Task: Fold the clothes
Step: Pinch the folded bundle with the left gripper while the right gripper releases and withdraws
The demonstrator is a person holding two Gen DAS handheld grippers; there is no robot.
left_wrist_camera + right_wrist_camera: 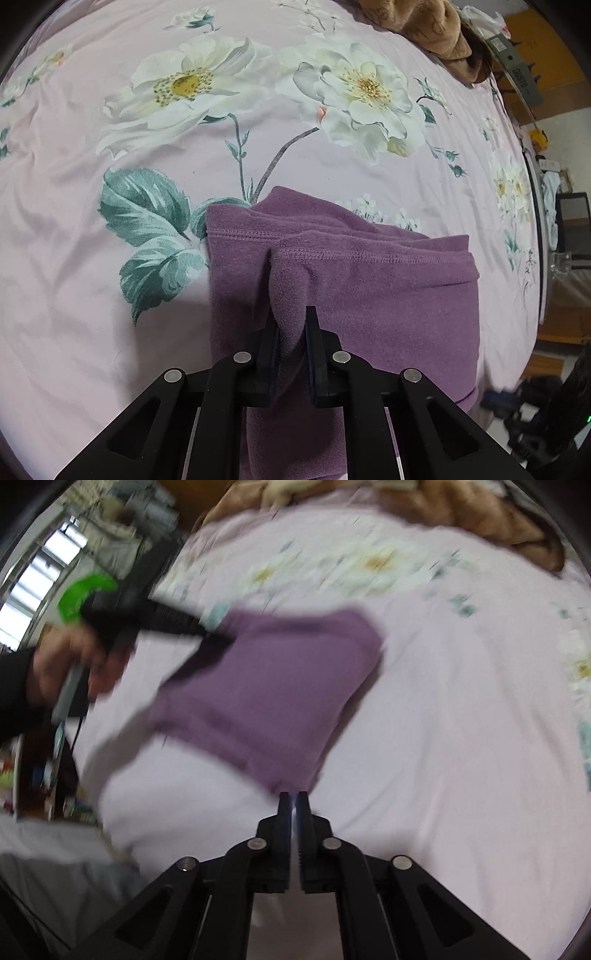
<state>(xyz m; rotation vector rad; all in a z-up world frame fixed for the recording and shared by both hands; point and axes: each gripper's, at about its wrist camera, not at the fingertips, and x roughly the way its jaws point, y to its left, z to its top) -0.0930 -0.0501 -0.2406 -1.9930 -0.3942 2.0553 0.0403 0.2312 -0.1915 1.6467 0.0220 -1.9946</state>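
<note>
My left claw [291, 332] is pinching a raised ridge of the purple garment [369, 295]; fleece bulges up between the pads, so the grip is firm. The pinch sits near the stitched hem [369, 254], which runs from 9 toward 3 o'clock just ahead of the fingers.

My right claw [293, 805] is pressed nearly together, a thin bright slit between the pads. The garment's near corner ends right at the tips at 12 o'clock; the view is blurred, and I cannot tell whether any fabric is caught.

The garment lies on the pink floral sheet [110, 295] as a compact, layered rectangle. In the right view my left hand [70, 664] holds the other tool at 10 o'clock, its fingers reaching onto the garment's far edge. A brown blanket [424, 26] is bunched at 1 o'clock, well apart.

Judgement: a fold is in hand, the edge gripped and ready to carry over. The next move calls for lifting both ends level and confirming the right grip first; a one-sided lift would skew the layers.
</note>
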